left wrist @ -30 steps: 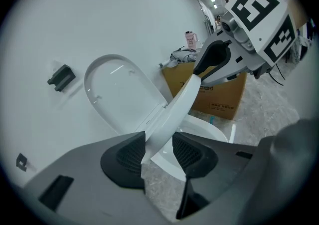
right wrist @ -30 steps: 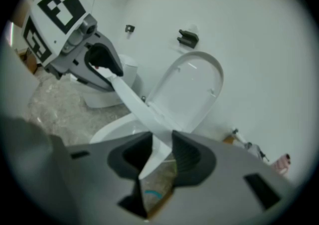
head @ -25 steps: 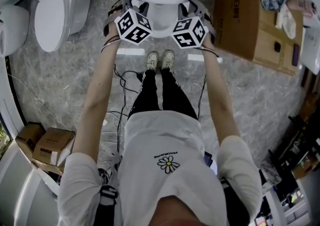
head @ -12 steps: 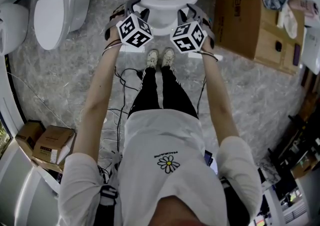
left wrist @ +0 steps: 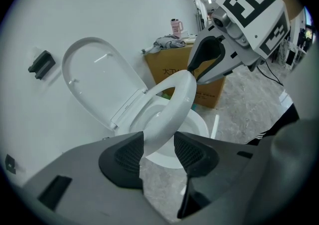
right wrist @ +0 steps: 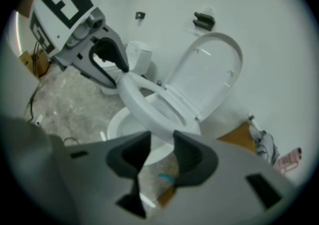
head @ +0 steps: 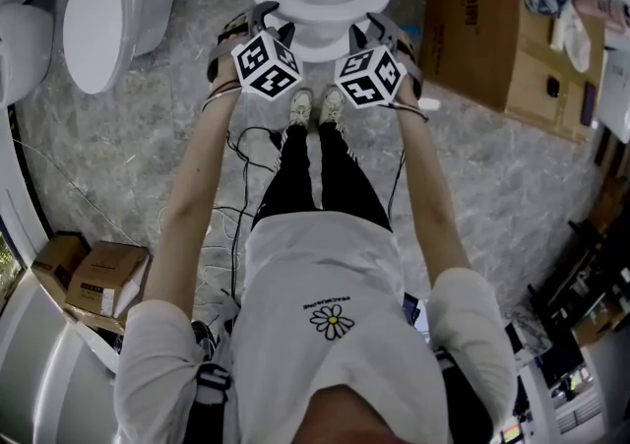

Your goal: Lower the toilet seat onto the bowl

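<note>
The white toilet seat (left wrist: 174,99) hangs tilted, partway down over the bowl (left wrist: 199,124), and the lid (left wrist: 99,79) stands upright behind. My left gripper (left wrist: 158,155) has the seat's front rim between its pads; the jaws are opening and no longer press on it. My right gripper (right wrist: 160,156) is opening too, with the seat (right wrist: 144,104) loose between its pads. In the head view, the left gripper (head: 251,19) and the right gripper (head: 379,24) flank the seat's front edge (head: 320,38).
A second toilet (head: 98,9) stands to the left. A big cardboard box (head: 472,19) with clothes on top stands to the right. Small boxes (head: 94,280) lie at the lower left. Cables (head: 236,147) trail on the floor beside the person's shoes (head: 315,107).
Both grippers have drawn back a little from the toilet toward the person. The seat looks lower over the bowl than before.
</note>
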Demonstrator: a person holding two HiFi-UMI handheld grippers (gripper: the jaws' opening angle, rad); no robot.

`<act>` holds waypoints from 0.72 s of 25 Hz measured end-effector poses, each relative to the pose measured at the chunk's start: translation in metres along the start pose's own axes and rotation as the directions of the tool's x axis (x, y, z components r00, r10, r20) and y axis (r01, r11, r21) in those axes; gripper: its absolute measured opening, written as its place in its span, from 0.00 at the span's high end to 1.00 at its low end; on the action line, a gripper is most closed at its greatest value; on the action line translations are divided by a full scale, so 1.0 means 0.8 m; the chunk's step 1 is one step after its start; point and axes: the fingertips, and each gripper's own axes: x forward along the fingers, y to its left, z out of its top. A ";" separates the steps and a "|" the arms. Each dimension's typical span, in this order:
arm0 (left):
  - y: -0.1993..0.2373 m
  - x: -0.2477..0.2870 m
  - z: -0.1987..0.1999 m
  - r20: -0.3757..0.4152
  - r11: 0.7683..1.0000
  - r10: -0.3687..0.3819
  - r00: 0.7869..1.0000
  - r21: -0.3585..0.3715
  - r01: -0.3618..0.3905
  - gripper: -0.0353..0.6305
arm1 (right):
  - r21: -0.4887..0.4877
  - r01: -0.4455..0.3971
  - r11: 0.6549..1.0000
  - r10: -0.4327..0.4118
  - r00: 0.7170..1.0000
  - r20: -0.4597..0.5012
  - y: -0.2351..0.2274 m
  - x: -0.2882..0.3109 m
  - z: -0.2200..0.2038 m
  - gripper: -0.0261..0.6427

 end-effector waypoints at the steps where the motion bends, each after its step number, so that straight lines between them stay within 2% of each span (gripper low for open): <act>1: -0.003 0.001 -0.003 -0.004 1.000 -0.006 1.000 0.001 0.006 0.63 | 0.000 -0.005 1.000 0.005 1.000 -0.005 0.003 0.001 -0.003 0.73; 9: -0.030 0.015 -0.024 -0.043 0.999 -0.049 0.998 0.011 0.050 0.63 | -0.002 -0.050 0.999 0.050 0.998 -0.046 0.026 0.011 -0.027 0.72; 18: -0.071 0.044 -0.059 -0.100 0.993 -0.109 0.989 0.025 0.112 0.63 | 0.038 -0.117 0.992 0.120 0.989 -0.091 0.061 0.035 -0.067 0.72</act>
